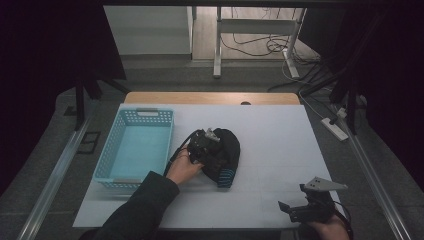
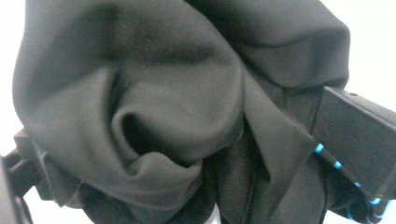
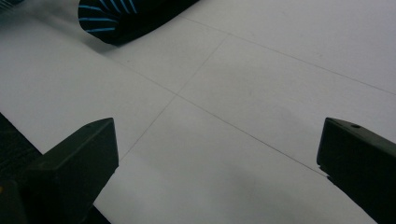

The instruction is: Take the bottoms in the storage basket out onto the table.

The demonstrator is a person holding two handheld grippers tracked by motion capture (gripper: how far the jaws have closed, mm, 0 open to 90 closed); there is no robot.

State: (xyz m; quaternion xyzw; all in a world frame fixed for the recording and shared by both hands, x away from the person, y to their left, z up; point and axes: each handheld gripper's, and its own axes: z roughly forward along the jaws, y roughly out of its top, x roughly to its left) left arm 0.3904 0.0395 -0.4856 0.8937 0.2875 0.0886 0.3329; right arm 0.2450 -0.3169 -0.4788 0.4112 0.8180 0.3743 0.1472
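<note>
Grasp step, likely. Left gripper [image 1: 209, 141] on black cloth [image 1: 227, 155] mid-table, jaws either side of bunched fabric, clamp unconfirmed. Right gripper [image 1: 295, 209] idle, jaws spread. Next: close, lift toward basket [image 1: 120, 131].

1. The high view looks forward and down from the person's side, taking in the whole white table [image 1: 280, 130].
2. The left gripper view sits pressed close against the black cloth [image 2: 177, 107] at the table's middle.
3. The right gripper view looks low across the near right corner; it shares the cloth's blue-striped end [image 3: 112, 14].
</note>
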